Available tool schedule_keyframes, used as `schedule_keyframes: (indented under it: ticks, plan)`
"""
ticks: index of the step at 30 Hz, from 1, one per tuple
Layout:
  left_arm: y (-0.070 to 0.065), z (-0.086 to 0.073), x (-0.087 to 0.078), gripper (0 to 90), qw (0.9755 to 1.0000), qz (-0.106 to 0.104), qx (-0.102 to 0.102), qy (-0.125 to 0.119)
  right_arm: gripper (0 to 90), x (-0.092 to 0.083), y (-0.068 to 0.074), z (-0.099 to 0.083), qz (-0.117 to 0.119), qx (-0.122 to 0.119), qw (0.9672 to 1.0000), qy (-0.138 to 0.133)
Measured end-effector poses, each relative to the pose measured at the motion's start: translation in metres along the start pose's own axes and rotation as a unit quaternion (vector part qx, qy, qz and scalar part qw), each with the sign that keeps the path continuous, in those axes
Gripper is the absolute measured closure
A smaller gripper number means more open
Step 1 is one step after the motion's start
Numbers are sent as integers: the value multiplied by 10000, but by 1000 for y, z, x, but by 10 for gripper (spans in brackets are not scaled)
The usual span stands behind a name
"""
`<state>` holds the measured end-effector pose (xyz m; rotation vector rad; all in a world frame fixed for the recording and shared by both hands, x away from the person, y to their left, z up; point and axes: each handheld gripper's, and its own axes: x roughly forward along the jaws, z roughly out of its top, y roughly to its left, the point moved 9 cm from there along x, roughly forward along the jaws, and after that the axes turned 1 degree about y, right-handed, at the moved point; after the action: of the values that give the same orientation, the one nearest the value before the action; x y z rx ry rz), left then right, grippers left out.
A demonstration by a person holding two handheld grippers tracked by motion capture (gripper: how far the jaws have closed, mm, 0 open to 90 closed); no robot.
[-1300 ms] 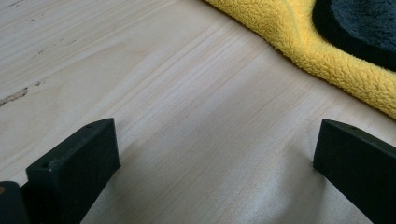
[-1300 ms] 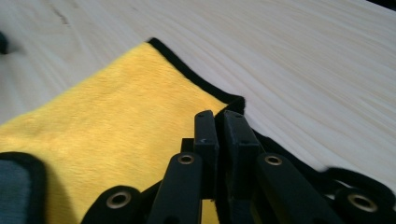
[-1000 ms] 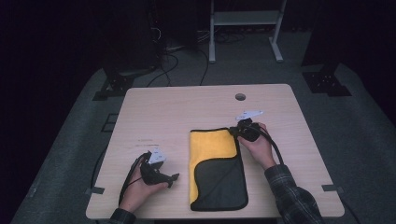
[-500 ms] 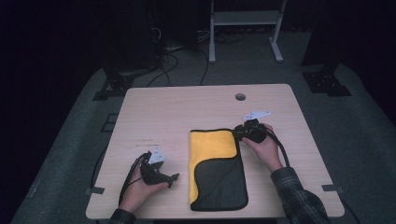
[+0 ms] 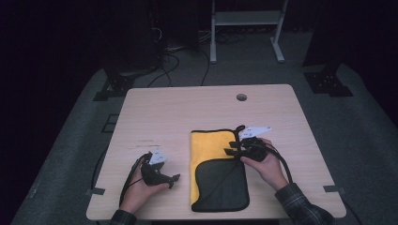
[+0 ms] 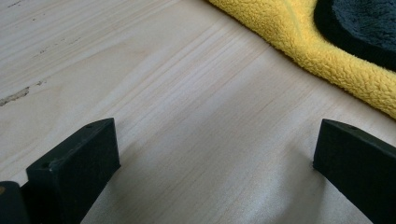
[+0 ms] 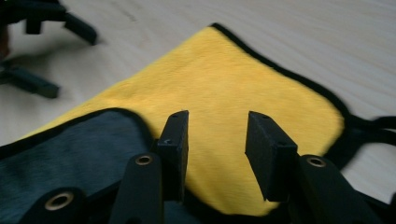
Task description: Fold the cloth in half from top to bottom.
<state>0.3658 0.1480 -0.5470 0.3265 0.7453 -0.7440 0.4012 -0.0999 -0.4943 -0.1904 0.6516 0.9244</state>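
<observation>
1. At the lower left of the high view, the left gripper (image 5: pixel 165 178) rests on the wooden table (image 5: pixel 178 117), held by the left hand (image 5: pixel 141 187). In the left gripper view its two black jaws stand wide apart with only bare wood between them, so it is open and holds nothing

2. The cloth (image 5: pixel 213 150) lies flat in the lower middle of the high view, just to the right of the left gripper. It is a yellow fleece cloth with a thin black border, and a dark grey part is folded over its lower half. I judge it light, soft and limp, not fragile and not slippery; it will sag and fold when lifted

3. Right of the middle, the right gripper (image 5: pixel 233 151) is over the right edge of the cloth, in the right hand (image 5: pixel 265 164). Its jaws have just been opening; in the right gripper view they stand apart above the yellow fleece and nothing is pinched between them

4. A good place to take hold seems to be a corner or the bordered edge, where the jaws can pinch one layer or the fold
</observation>
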Motion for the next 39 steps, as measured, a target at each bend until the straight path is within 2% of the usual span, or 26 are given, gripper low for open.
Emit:
schedule_keyframes:
  ticks: [4, 8, 16, 22, 26, 27, 29, 32, 39]
  plan:
    - [0, 0, 0, 0, 10000, 5, 2, -1, 565, 12, 24, 4, 314, -180, 9993, 18]
    - [0, 0, 0, 0, 10000, 4, 2, 0, 552, 29, 38, 7, 470, -272, 9985, 84]
    - [0, 1, 0, 0, 10000, 6, 4, -12, 548, 59, 54, 8, 623, -353, 9971, 240]
    - [0, 1, 1, 0, 10000, 5, -15, -27, 570, 79, 59, -2, 649, -534, 9952, 507]
    - [0, 1, 1, 0, 10000, 5, -15, -26, 672, 77, 60, -3, 602, -672, 9945, 534]
    - [0, 1, 1, 0, 10000, 5, -14, -26, 724, 76, 61, -4, 602, -719, 9942, 525]
    - [0, 1, 1, 0, 10000, 5, -14, -26, 803, 75, 62, -4, 651, -708, 9942, 488]
    - [0, 1, 1, 0, 10000, 6, -12, -25, 867, 69, 62, -1, 681, -668, 9945, 440]
    - [0, 1, 0, 0, 10000, 7, 5, -11, 875, 53, 59, 4, 780, -497, 9952, 315]
